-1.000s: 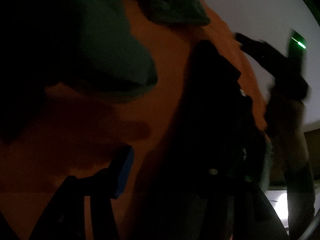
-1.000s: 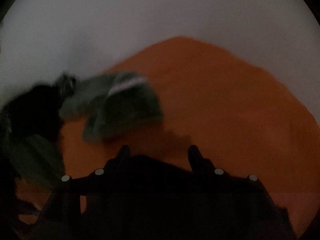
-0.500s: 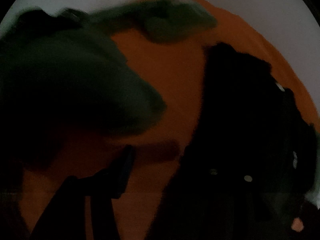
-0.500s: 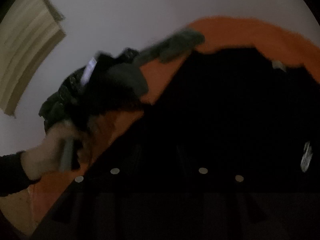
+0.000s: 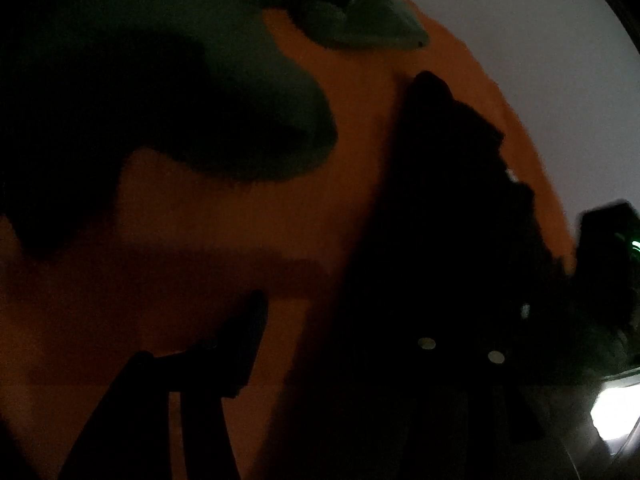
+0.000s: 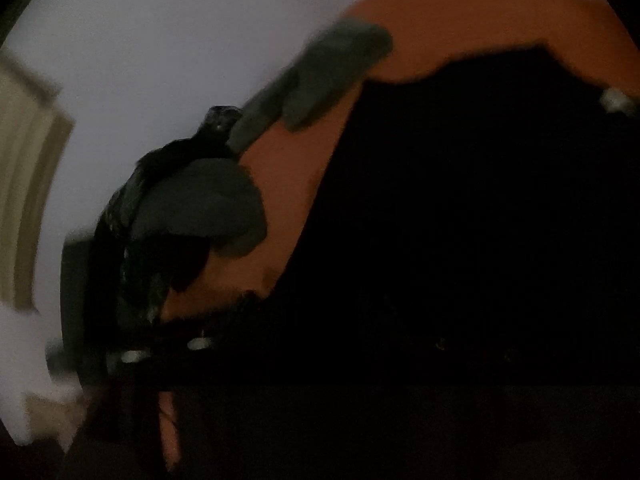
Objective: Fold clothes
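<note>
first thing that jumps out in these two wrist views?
The bright orange cloth fills the middle of the dim left wrist view, under a pale wall. A black garment runs up its right side, and a grey-green garment covers its upper left. In the right wrist view the black garment fills the right half.

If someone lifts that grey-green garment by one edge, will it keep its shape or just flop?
Probably flop: the grey-green garment lies in soft, rounded folds on the orange cloth. It looks light for its spread, with a thin sleeve-like part trailing off. It seems unlikely to slip; the surface looks matte.
</note>
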`<state>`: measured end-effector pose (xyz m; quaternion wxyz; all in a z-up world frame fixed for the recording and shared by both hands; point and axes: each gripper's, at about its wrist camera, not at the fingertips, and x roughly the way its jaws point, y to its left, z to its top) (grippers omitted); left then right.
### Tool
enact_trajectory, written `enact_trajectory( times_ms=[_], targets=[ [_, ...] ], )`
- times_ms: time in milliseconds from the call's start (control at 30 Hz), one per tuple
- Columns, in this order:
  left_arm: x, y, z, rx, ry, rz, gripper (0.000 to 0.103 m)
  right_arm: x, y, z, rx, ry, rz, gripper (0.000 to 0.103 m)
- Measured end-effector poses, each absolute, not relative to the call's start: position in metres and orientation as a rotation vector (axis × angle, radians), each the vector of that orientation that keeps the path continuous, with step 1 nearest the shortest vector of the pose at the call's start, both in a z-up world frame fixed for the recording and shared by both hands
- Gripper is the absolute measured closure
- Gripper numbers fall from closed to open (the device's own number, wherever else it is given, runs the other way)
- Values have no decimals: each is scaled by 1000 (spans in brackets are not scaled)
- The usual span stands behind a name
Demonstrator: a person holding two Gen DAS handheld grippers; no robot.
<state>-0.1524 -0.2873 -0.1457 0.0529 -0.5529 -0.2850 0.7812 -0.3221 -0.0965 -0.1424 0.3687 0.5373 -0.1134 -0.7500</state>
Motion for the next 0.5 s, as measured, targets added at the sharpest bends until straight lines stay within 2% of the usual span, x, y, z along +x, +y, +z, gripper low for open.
enact_trajectory(
  times_ms=[133,300,467,500],
  targets=[
    [-133,-319,-142,-1559,-1092,2326,49,-313,-87,-141,1324,-287,-1968,97],
    [-130,-295,-123,-1543,-718,2347,49,-304,-69,-140,1351,-347,-1930,95],
    [-132,-259,-129,-1575,-508,2393,49,-298,-64,-147,1410,-240,-1954,90],
    [-135,-252,-134,-1632,-390,2456,49,-298,-67,-149,1412,-236,-1957,90]
  ],
)
